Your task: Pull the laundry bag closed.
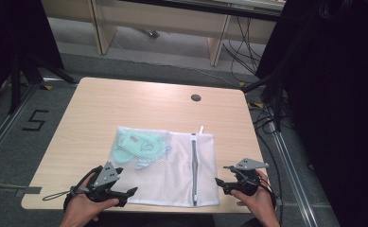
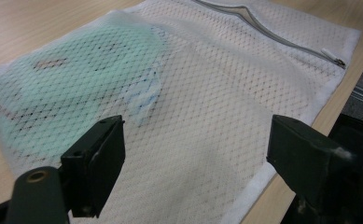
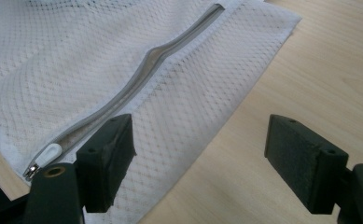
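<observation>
- Pale wood-grain table (image 1: 106, 109) is seen from the high view, with a small dark round grommet (image 1: 196, 98) set near its far edge, right of centre.
- White mesh laundry bag (image 1: 172, 165) is laid flat on the near half of the table, its near edge reaching almost to the table's near edge; it is picked up again in the left gripper view (image 2: 207, 121) and the right gripper view (image 3: 76, 70).
- Mint-green garment (image 1: 136, 145) is seen through the mesh, bunched in the far-left part of the bag; in the left gripper view (image 2: 76, 88) it is blurred behind the netting.
- Grey zipper (image 1: 194, 170) is run from the bag's far edge to its near edge, toward the bag's right side; in the right gripper view (image 3: 142, 74) its track is seen parted a little along the middle, and the white pull tab (image 3: 44, 156) is lying at the near end.
- Left gripper (image 1: 125, 195) is held in the left hand (image 1: 84, 208) at the bag's near-left corner, jaws spread wide over the mesh with nothing between them.
- Right gripper (image 1: 222, 182) is held in the right hand (image 1: 257, 201) just beside the bag's right edge near the table's near edge, jaws wide apart, one over the mesh and one over bare wood, nothing gripped.
</observation>
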Tool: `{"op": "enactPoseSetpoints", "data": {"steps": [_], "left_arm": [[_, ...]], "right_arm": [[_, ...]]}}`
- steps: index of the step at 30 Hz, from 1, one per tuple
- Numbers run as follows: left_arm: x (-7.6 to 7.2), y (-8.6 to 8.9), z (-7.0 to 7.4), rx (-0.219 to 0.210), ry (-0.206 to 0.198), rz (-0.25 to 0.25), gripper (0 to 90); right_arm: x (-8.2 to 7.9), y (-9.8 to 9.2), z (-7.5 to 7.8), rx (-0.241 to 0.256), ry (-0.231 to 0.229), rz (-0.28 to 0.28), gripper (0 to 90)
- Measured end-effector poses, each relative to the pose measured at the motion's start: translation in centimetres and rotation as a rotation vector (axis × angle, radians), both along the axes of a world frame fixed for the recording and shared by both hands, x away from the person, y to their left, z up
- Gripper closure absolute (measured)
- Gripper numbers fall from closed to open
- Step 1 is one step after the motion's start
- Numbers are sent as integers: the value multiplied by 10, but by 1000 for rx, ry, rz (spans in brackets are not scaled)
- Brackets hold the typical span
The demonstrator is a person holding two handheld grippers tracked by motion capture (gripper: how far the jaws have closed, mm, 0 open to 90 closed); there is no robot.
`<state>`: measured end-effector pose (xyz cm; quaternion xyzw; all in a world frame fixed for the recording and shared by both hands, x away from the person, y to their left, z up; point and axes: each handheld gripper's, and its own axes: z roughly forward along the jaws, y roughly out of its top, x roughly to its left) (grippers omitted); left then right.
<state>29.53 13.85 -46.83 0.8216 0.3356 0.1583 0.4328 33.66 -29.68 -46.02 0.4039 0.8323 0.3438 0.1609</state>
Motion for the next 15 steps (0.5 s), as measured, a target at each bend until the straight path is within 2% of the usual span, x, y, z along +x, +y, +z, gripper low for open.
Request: {"op": "enactPoseSetpoints", "data": {"steps": [2, 4, 5, 6, 7, 8, 9, 10, 11, 13, 15], "left_arm": [[0, 0, 0, 1, -2, -1, 189], [0, 0, 0, 6, -4, 1, 188], [0, 1, 0, 7, -9, -23, 188], [-1, -1, 0, -20, -3, -19, 187], [-1, -1, 0, -20, -3, -19, 185], [0, 0, 0, -3, -3, -30, 185], [-2, -2, 0, -21, -6, -24, 185], [-2, -3, 0, -12, -5, -38, 185], [-2, -4, 0, -23, -15, -37, 185], [-2, -4, 0, -7, -1, -50, 185], [-3, -6, 0, -23, 0, -42, 185]], "right_arm": [[0, 1, -1, 6, -8, -1, 247], [0, 1, 0, 0, 9, 3, 242], [2, 1, -2, 2, -21, 14, 242], [1, 2, -1, 2, -7, 14, 246], [1, 2, -1, 2, -7, 14, 246], [1, 2, -1, -18, -2, 38, 258], [1, 3, -2, -22, -12, 41, 265], [0, 4, -2, -27, -1, 42, 265], [0, 5, -2, -38, 11, 53, 264], [0, 5, -2, -41, 2, 62, 265], [-1, 6, -2, -42, 15, 76, 264]]}}
